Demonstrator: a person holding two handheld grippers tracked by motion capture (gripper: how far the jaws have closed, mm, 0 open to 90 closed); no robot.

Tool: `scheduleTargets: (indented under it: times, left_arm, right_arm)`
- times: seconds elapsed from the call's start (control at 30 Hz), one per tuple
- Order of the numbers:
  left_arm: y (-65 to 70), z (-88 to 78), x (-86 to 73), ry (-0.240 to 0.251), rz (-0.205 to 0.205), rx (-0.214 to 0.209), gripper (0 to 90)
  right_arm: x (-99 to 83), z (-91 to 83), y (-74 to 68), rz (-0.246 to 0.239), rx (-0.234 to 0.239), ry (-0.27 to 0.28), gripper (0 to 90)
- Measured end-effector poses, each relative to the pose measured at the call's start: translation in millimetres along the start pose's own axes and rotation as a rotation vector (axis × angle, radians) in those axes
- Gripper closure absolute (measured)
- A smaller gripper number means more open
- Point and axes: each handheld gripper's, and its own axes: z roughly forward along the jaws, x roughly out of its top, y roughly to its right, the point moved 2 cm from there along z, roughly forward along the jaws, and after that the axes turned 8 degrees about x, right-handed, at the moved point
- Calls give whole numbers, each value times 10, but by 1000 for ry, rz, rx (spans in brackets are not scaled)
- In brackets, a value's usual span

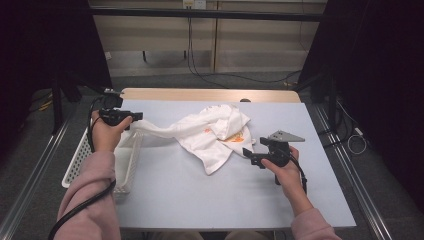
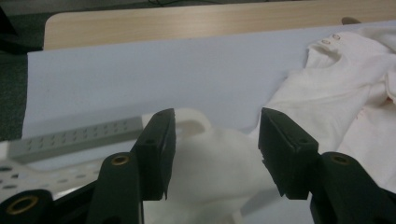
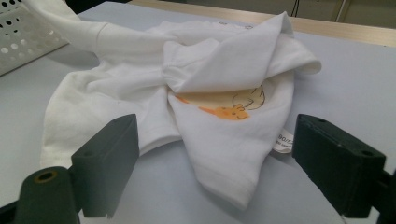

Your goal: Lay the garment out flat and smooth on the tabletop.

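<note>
Table (image 1: 200, 200) under a pale blue-grey sheet, wooden edge at the far side. White perforated basket (image 1: 80, 155) off the left edge, near the left hand.

White shirt (image 1: 212, 135) with an orange print, crumpled near table centre. One sleeve drawn out leftward to the basket rim, end lying by the left gripper (image 1: 131, 116). In the right gripper view, folds piled over the print, small label at the hem.

Left gripper at the basket's far corner, pointing right along the sleeve. Jaws spread about halfway, sleeve cloth bunched between and below them, pads clear of it – no grip.

Right gripper (image 1: 248, 156) on the near right side, just short of the shirt's hem. Jaws spread wide, nothing between them, hem straight ahead in its own view.

Probable step: bringing the shirt toward the basket, or spreading it flat – not settled from this frame.

Risks from here:
- Loose sleeve sliding off the basket rim and dropping back on the table, since nothing pinches it.
- Closing the left jaws on a single thin layer: slip under pull, cloth springing free.
- Right jaws closing on several folds at once: whole bundle dragged, creases locked in.
- Pulling with one gripper alone: bulk trailing across the sheet, sheet wrinkling or shifting.
- Sleeve snagging on the basket's holes or rim during a lift.
</note>
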Motion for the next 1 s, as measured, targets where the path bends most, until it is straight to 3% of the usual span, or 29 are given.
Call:
scheduleTargets:
  times: [0.03, 0.13, 0.3, 0.4, 0.5, 0.63, 0.77, 0.93, 1.0]
  left_arm:
    - [-5, -23, -31, -6, 7, -13, 534]
    - [-25, -47, -118, -6, 18, 5, 523]
    - [41, -101, -176, 25, 34, -8, 421]
    - [168, -141, -190, 25, 46, -42, 323]
    - [325, -170, -213, 14, 87, -69, 273]
    - [525, -171, -252, 9, 110, -110, 200]
    - [708, -142, -300, 15, 124, -138, 169]
    - [899, -80, -365, 9, 148, -166, 149]
    - [977, -42, -399, 13, 160, -173, 147]
  right_arm:
    - [1, 1, -3, -2, 2, 2, 149]
    - [1, 1, -9, 1, 0, 1, 149]
    - [6, -1, -15, -6, -5, 1, 153]
    - [3, 10, -14, -25, -14, -8, 156]
    - [0, 24, 3, -49, -43, -30, 179]
    - [-26, 89, 34, -80, -58, -69, 314]
    - [-57, 164, 18, -107, -46, -105, 388]
    - [-88, 220, 11, -135, -69, -141, 382]
    - [-94, 233, 19, -141, -68, -150, 431]
